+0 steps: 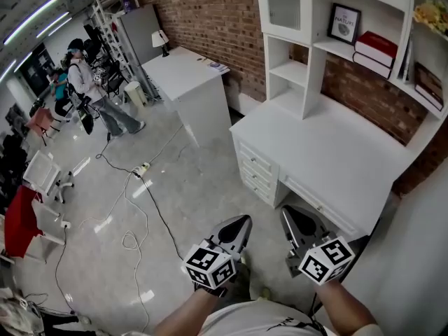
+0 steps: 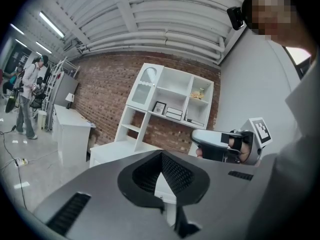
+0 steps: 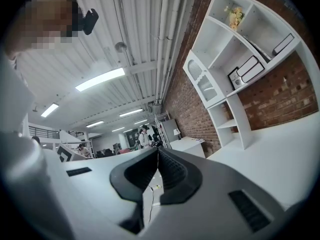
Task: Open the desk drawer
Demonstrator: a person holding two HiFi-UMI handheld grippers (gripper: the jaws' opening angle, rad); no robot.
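White paint covers the desk (image 1: pixel 336 152), which stands against a red brick wall (image 1: pixel 210 19) with a shelved hutch (image 1: pixel 308 47) rising from its back edge. The desk drawer (image 1: pixel 313 200) is the long, shallow one just under the front edge of the top. It sits flush and closed, and the stack of small drawers (image 1: pixel 255 170) below the front left corner is closed as well. The left gripper (image 1: pixel 241 224) is held in the air in front of that front edge, apart from the desk. Its jaws are pressed together at the tips with nothing between them. The right gripper (image 1: pixel 290 219) is just beside it and closer to the long drawer, though not touching it. Its own view shows its jaws meeting at the tips too, and they are empty. Each gripper carries its marker cube nearest the person, whose forearms show at the bottom of the head view. On the hutch shelves are a framed picture (image 1: pixel 344 23) and a red book (image 1: pixel 376 46) lying flat on another book. A second white desk (image 1: pixel 185 75) stands farther along the wall. Cables (image 1: pixel 133 201) trail over the grey floor (image 1: pixel 182 187), and a person (image 1: pixel 84 82) stands well off in the far part of the room.
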